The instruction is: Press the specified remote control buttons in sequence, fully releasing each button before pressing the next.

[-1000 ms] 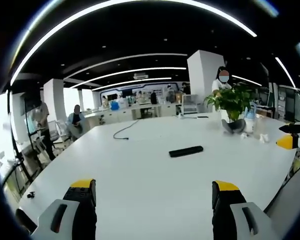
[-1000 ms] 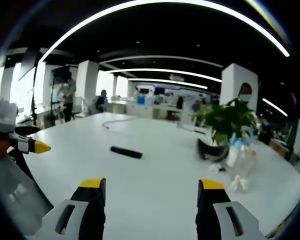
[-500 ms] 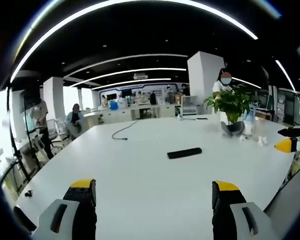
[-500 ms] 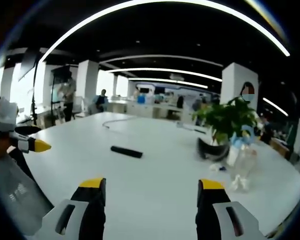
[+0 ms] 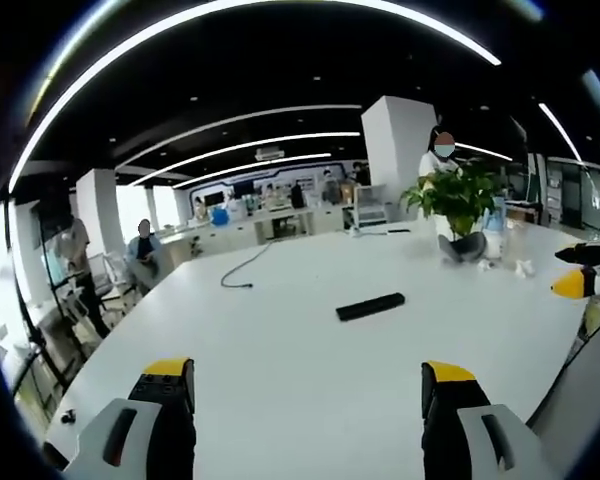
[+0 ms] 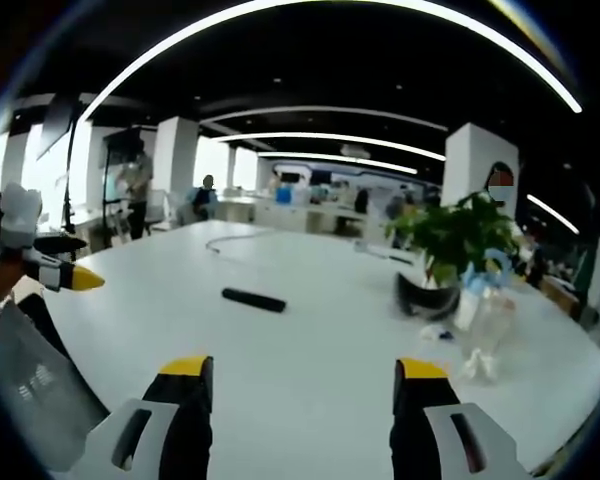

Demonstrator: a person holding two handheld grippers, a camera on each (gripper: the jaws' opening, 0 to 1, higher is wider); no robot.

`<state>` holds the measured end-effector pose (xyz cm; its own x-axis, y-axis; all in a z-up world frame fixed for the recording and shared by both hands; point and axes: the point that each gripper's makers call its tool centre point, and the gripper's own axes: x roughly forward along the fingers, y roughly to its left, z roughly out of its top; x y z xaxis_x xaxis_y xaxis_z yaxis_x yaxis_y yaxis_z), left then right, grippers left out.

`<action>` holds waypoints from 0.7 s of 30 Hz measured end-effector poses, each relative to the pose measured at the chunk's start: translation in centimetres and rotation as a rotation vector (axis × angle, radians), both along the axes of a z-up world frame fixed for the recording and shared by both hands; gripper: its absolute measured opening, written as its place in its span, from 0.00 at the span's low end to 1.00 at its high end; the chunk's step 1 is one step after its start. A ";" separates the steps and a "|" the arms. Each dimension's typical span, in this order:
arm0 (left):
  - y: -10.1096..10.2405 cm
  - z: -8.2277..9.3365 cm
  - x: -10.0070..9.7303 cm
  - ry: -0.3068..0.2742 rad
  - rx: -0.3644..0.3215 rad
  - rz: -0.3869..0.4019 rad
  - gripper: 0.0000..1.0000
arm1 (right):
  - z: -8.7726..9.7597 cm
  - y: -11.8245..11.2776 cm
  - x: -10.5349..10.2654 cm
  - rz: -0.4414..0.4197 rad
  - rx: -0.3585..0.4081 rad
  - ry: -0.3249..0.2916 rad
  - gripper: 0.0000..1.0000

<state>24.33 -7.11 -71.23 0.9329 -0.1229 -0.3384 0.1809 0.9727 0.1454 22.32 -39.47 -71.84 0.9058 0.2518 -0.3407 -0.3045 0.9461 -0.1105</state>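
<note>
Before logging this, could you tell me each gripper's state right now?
Left gripper: open, holding nothing.
Right gripper: open, holding nothing.

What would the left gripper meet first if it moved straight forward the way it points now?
Probably the black remote lying on the white table, slightly right of the open left gripper; depth is unclear, so it might pass above it.

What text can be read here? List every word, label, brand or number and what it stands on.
None can be read.
Remote control: its buttons and any markings are too small and blurred.
Grey panel at the lower left of the right gripper view: faint pale marks, illegible.
Far wall displays: bright patches, no letters legible.
</note>
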 end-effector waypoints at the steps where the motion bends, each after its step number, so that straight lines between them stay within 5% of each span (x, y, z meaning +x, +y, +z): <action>1: 0.0 0.1 0.2 0.001 0.008 -0.010 0.97 | 0.0 0.0 0.0 0.001 -0.001 0.000 0.72; 6: -0.2 0.3 1.7 0.040 0.038 -0.069 0.91 | -0.2 0.0 0.0 -0.002 -0.011 0.008 0.71; 12: -1.1 1.7 4.3 0.000 0.068 -0.150 0.82 | -0.4 0.1 -0.1 0.002 -0.016 0.016 0.70; 21: -2.8 3.1 7.9 0.002 0.100 -0.248 0.85 | -0.6 0.1 -0.1 0.003 -0.019 0.025 0.69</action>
<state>32.27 -9.88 -68.09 0.8779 -0.3139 -0.3617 0.4125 0.8793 0.2380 22.23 -39.42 -72.39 0.8962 0.2474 -0.3684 -0.3100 0.9430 -0.1208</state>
